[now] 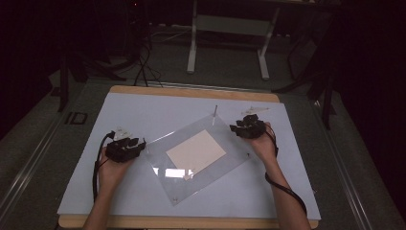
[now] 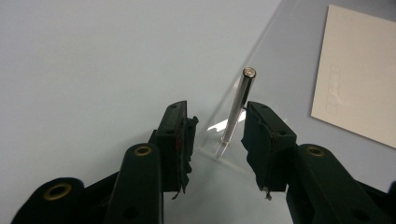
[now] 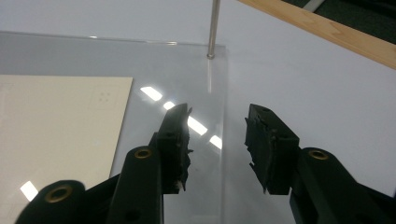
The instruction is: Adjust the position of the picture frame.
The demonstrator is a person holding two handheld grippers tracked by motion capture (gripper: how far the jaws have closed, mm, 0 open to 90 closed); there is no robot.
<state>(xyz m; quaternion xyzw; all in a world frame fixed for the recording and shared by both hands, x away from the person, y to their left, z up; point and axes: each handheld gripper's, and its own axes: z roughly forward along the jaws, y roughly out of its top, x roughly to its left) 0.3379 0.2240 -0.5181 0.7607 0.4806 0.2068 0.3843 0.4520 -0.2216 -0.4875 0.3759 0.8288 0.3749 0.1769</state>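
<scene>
While the clear sheet [image 1: 201, 158] lies flat mid-table, the left gripper [image 2: 218, 135] sits wide apart around a pin [image 2: 237, 109] at the sheet's corner. Next it likely must close on that pin. The right gripper [image 3: 217, 140], also wide, straddles the sheet's edge.

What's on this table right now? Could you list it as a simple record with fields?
surface: pale blue mat on a wooden table
main item: clear acrylic sheet, lying flat and askew
under the sheet: cream card
pins: one upright metal pin by the left corner, another at the far corner
left gripper: open, jaws either side of a pin
right gripper: open, over the sheet's edge
</scene>
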